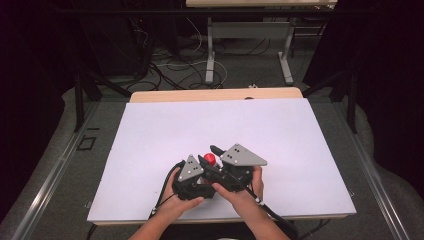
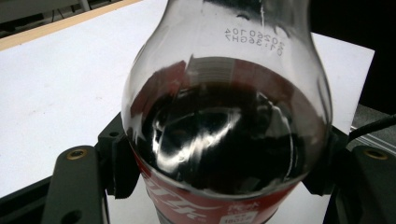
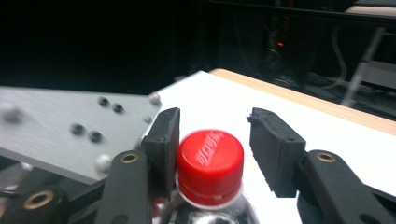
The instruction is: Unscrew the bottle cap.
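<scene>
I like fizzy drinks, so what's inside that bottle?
The bottle holds dark brown liquid up to its shoulder, with clear empty space above. A red cap closes the top. The red label hides the liquid lower down.

It is a laboratory: behind the white-topped table (image 1: pixel 165 130) lie loose cables (image 1: pixel 172 67) on the floor (near a metal-legged desk (image 1: pixel 247 30)), with black frames beside it.

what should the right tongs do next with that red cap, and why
Probably close the right tongs on the red cap. The cap sits between the pads: one pad is at its side, while a gap shows before the other pad. The left tongs already clamp the cola bottle by its body, so it should hold firm for a twist.
</scene>
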Action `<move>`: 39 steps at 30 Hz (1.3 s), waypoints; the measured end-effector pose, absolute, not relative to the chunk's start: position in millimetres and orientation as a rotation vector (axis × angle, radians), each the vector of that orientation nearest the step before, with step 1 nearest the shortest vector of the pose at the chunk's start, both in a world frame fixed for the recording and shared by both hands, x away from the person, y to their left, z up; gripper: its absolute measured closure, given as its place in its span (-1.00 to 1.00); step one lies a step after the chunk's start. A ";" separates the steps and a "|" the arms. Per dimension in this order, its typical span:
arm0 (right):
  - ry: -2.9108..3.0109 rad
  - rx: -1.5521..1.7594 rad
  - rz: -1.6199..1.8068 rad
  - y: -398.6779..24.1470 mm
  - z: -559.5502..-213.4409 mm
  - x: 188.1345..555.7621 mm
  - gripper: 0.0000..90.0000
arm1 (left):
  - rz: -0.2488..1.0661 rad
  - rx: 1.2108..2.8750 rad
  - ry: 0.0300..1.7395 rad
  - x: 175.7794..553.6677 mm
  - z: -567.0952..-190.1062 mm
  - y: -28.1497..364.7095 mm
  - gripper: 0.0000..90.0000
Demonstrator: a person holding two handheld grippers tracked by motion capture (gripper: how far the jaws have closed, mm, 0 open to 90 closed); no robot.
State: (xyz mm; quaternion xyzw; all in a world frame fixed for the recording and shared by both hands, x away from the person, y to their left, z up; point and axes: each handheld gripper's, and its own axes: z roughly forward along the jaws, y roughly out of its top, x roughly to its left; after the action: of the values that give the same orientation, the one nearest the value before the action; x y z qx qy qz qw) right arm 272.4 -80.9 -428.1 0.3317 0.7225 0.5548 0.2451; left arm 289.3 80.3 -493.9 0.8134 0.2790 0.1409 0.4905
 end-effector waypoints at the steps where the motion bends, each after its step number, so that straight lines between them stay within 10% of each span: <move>1: 1.959 0.906 1.507 -80.5 -428.9 271.2 0.17 | 0.345 1.975 0.682 289.3 -493.9 80.6 -0.34; 18: 2.352 0.372 1.849 -121.3 -430.3 320.7 0.35 | 0.309 1.977 0.637 288.7 -494.5 81.5 -0.34; 23: 2.274 0.515 1.884 -116.2 -430.7 311.1 -0.04 | 0.321 1.976 0.658 290.9 -494.4 83.0 -0.34; 39: 1.948 0.905 1.540 -81.2 -427.2 269.1 0.14 | 0.341 1.975 0.675 289.1 -496.1 79.0 -0.34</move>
State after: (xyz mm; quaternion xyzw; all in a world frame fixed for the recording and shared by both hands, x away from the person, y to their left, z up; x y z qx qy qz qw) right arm 269.1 -81.2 -427.2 0.3320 0.7142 0.5646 0.2468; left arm 289.1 79.0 -496.1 0.8136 0.2781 0.1405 0.4910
